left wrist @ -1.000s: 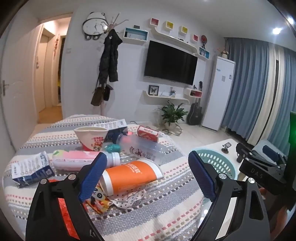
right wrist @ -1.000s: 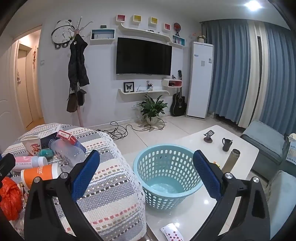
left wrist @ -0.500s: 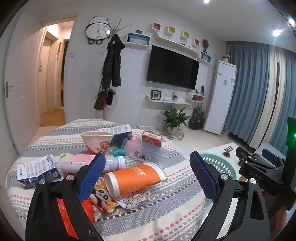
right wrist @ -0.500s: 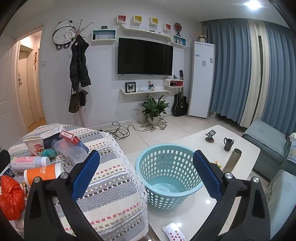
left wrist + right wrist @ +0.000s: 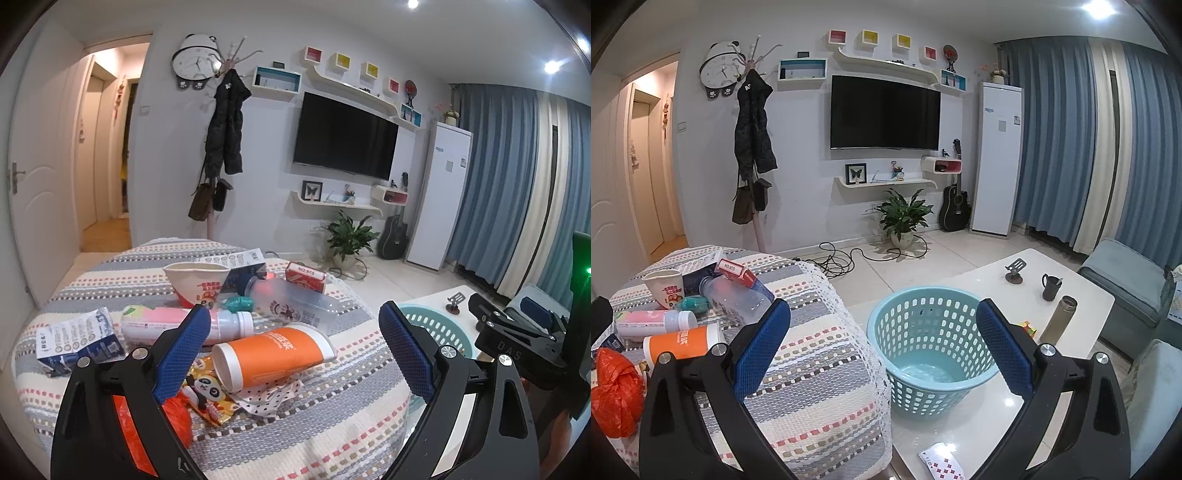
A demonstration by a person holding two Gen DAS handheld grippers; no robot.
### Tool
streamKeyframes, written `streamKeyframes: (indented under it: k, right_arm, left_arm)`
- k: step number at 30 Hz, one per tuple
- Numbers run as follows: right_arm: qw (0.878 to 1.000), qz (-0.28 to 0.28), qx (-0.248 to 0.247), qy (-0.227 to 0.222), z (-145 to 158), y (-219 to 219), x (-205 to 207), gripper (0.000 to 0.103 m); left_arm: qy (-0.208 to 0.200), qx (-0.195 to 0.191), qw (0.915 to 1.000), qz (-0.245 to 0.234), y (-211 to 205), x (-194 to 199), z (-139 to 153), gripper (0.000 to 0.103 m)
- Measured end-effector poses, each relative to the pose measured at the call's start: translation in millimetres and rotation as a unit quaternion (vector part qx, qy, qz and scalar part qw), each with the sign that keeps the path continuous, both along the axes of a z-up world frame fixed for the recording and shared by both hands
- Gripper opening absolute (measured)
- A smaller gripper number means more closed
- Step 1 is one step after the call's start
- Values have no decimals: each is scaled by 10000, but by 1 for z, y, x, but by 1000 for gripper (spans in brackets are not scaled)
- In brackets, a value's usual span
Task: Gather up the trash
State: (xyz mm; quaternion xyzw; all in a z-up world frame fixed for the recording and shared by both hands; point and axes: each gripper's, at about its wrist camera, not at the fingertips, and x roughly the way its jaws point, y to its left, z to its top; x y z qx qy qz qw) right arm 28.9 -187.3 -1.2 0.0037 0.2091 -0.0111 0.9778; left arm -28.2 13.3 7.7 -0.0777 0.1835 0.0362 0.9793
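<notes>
Trash lies on a striped cloth-covered table (image 5: 332, 424): an orange cup (image 5: 273, 354) on its side, a pink bottle (image 5: 177, 326), a clear bottle (image 5: 295, 302), a paper cup (image 5: 195, 277), a red box (image 5: 306, 275), a blue-white carton (image 5: 77, 338), a panda wrapper (image 5: 205, 391) and an orange bag (image 5: 177, 417). My left gripper (image 5: 295, 350) is open and empty, just above and short of the orange cup. My right gripper (image 5: 882, 347) is open and empty, above the empty teal basket (image 5: 934, 347). The orange cup (image 5: 683, 341) and orange bag (image 5: 617, 391) show at left there.
The basket stands on a white coffee table (image 5: 1082, 295) with a thermos (image 5: 1058, 319), a black mug (image 5: 1049, 286), a phone stand (image 5: 1015, 271) and playing cards (image 5: 942, 465). A blue sofa (image 5: 1126, 280) is at right. A TV wall, plant and cables lie beyond.
Both wrist views have shifted slightly: the trash pile and the basket sit a little further right and higher in frame. Both grippers stay open and empty.
</notes>
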Motion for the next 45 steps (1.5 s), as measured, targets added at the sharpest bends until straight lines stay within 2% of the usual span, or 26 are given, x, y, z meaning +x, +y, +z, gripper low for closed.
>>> streamKeyframes:
  k: [12,18,20,25,28,32,36,38,39,41,42,44,45]
  right_arm:
    - [9999,98,8,17,0,5,-1,95]
    - [9996,264,26,27,0,14,-2,95]
    - [9994,349,16,28,-1,18,-2,92]
    - [9967,804,-29,144,-6,39,-2,64]
    - [9936,1092,52,280,-11,50,0,62]
    - [9883,1448,165,442,-18,68,0,62]
    - [9829,1787,59,435,-23,93,-7,63]
    - [9781,2013,94,517,-26,107,-8,76]
    - [9770,2063,136,526,-28,112,-8,87]
    - [9761,2098,137,558,-31,118,-6,92]
    - [9750,2127,96,640,-34,123,-3,92]
    - [9729,2169,83,803,-39,131,4,92]
    - [9720,2189,102,851,-40,135,6,92]
  left_arm:
    - [-11,-34,10000,72,7,-4,0,90]
    - [-43,131,9995,287,26,-15,8,90]
    - [-23,73,9992,395,40,-22,10,90]
    - [120,-105,9968,788,85,-44,12,90]
    - [294,-222,9954,885,103,-54,5,90]
    - [709,-378,9940,742,111,-55,-20,90]
    - [1075,-657,9902,605,113,-43,-47,90]
    - [1237,-760,9879,554,112,-34,-59,90]
    - [1366,-757,9862,557,109,-28,-68,90]
    - [1536,-726,9838,571,110,-19,-78,89]
    - [1669,-711,9817,585,110,-13,-86,87]
    - [1823,-747,9788,562,112,-7,-94,72]
    - [1897,-794,9772,528,116,-3,-100,60]
